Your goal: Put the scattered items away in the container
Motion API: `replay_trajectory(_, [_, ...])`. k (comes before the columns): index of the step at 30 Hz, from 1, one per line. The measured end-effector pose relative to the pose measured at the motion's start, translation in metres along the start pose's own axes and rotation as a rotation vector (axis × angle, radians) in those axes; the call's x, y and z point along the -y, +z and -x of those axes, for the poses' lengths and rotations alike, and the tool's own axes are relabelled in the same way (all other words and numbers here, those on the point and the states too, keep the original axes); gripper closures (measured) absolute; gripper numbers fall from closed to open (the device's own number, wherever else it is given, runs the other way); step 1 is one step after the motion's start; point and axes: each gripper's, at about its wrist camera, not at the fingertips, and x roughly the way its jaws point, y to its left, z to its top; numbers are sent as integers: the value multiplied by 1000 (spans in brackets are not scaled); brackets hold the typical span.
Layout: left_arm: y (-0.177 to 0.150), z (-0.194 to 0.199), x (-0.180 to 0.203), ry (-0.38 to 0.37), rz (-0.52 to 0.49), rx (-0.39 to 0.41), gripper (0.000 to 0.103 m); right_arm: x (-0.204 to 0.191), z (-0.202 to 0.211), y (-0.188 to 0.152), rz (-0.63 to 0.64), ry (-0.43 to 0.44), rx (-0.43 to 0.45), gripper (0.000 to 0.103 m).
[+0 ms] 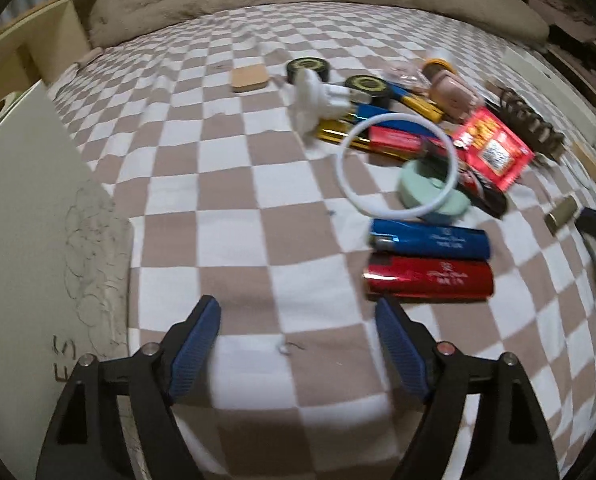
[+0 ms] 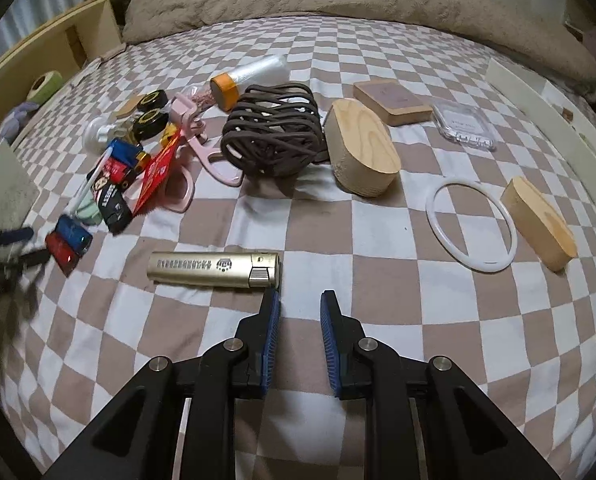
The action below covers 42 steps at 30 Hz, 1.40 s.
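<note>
Left wrist view: left gripper (image 1: 298,344) up over the checked bed sheet (image 1: 234,184), jaws spread wide, nothing between them. Close ahead and to the right, a shiny red lighter (image 1: 428,280) lying flat, touching a shiny blue lighter (image 1: 430,240) just behind it. Farther back, a thin white plastic ring (image 1: 398,168) propped on a small mint-green case (image 1: 434,196), then a messy pile of more lighters, a red packet (image 1: 494,152) and black tape rolls. At the left edge, a pale flat wall (image 1: 30,240), maybe the container, hard to tell.

Right wrist view: right gripper (image 2: 300,300) low over the sheet, jaws a little apart and empty. Long gold lighter (image 2: 214,268) lying flat just ahead, its metal cap end right at the left jaw tip. Farther back, a brown woven wire basket (image 2: 272,132), a pale oval wooden block (image 2: 362,152), pink scissors (image 2: 190,152), a second white ring (image 2: 472,224).

Likely step: picking up a lighter. Best to slide sideways until the gold lighter sits between the jaws, across its thin side, near the middle. Then down gently, squeeze, lift straight. Slippery metal, so a firm, square pinch. For the left, same with the red lighter, without bumping the blue one.
</note>
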Motion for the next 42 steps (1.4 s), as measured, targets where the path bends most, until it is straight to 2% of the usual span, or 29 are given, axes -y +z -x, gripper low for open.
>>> replay_trajectory(2, [-1, 2, 1, 6, -3, 0, 18, -5, -1, -4, 27, 44, -13, 9])
replay_trajectory(3, [-1, 2, 1, 7, -6, -6, 17, -11, -3, -6, 57, 64, -29, 3])
replay_trajectory(5, [-3, 2, 4, -3, -13, -20, 9, -23, -7, -9, 122, 51, -45, 2])
replay_trajectory(7, [-6, 3, 12, -18, -31, -27, 6, -33, -10, -10, 168, 25, -44, 2])
replay_trajectory(10, [-9, 3, 25, -41, -72, -32, 0, -37, -14, -7, 153, 35, -31, 0])
replay_trajectory(17, [-6, -1, 34, -57, -39, -40, 0, -35, -26, 6, 70, 31, 9, 0])
replay_trajectory(27, [0, -3, 53, -76, -63, -37, 0, -39, -33, 13, 56, 7, 17, 0])
replay_trajectory(32, [3, -4, 59, -84, -43, -27, 0, -40, -38, 17, 43, -8, 14, 0])
replay_trajectory(36, [6, -4, 67, -93, -45, -27, 5, -40, -38, 18, 38, -14, 11, 0])
replay_trajectory(38, [7, -2, 71, -90, -58, -17, 17, -39, -37, 19, 27, -13, 7, 0])
replay_trajectory(42, [8, 0, 71, -87, -63, -11, 21, -40, -35, 23, -17, -39, 1, 0])
